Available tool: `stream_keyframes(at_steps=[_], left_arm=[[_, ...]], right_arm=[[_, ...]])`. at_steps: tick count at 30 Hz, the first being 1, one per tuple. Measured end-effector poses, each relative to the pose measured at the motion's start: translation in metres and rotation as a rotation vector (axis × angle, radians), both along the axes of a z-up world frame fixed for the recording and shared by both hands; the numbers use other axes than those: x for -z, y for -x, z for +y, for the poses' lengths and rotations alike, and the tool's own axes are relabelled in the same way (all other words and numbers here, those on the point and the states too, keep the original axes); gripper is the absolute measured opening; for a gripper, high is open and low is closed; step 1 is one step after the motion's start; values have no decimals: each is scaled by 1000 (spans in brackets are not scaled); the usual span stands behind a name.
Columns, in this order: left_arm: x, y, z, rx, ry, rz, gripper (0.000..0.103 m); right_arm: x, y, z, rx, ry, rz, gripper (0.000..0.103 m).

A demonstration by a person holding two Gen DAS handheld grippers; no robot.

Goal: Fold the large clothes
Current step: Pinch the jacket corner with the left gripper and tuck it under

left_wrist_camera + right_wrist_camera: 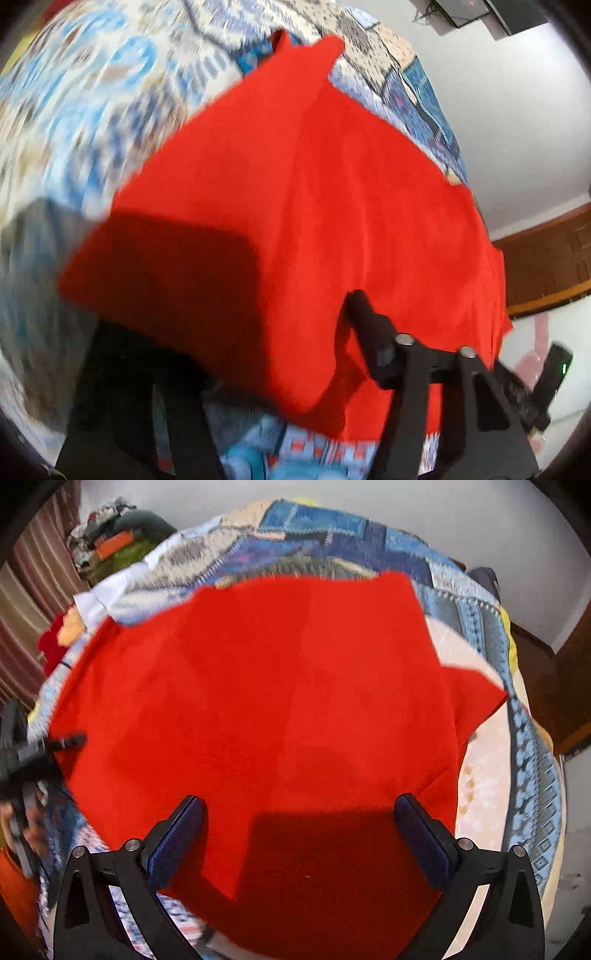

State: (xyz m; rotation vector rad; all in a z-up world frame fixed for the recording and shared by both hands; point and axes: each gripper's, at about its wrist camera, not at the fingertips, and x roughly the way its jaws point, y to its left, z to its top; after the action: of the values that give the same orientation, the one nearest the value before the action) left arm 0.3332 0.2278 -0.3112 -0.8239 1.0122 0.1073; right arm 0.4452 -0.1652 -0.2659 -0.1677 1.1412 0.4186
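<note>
A large red garment (280,701) lies spread on a patterned blue and white bedspread (332,539). My right gripper (299,805) is open above its near edge, blue-padded fingers (177,834) wide apart and empty. In the left wrist view the red garment (314,192) fills the frame and a fold of it drapes over my left gripper (295,325). One dark finger (369,325) shows and the other is hidden under the cloth, so its grip is unclear. The left gripper (70,740) also shows at the garment's left edge in the right wrist view.
The bedspread (92,103) covers the bed. A pile of clothes and bags (114,535) lies at the far left corner by a striped curtain (29,590). A brown wooden door (569,672) is at right. White walls (517,110) stand behind.
</note>
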Motion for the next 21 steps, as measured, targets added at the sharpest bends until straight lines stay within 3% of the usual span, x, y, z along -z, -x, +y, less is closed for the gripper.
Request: stream_keyframes(at_steps=[2,4,8,14,16,21], left_arm=[[-5,-12,2,-11,-45,-3,49],[-13,-19,0,5,-93,-8,33],[-44,-29,-16,28,-293,-41,16],[-98,-20,-20,36,-353,-154,11],[-113,-18,-20,37,-366,-174,10],[-134,-19,-28,62,-406,-180,10]], right_arm=[[-1,2,1,-22,6,-5,103],[-4,2,3,-39,19,2,103],[-25,-3,17,-68,-6,-12,103],[-52,-18,84,-140,-74,-77,103],[-45,-23,117,-165,-54,-68,103],[1,-23,175,-248,5,56,103]])
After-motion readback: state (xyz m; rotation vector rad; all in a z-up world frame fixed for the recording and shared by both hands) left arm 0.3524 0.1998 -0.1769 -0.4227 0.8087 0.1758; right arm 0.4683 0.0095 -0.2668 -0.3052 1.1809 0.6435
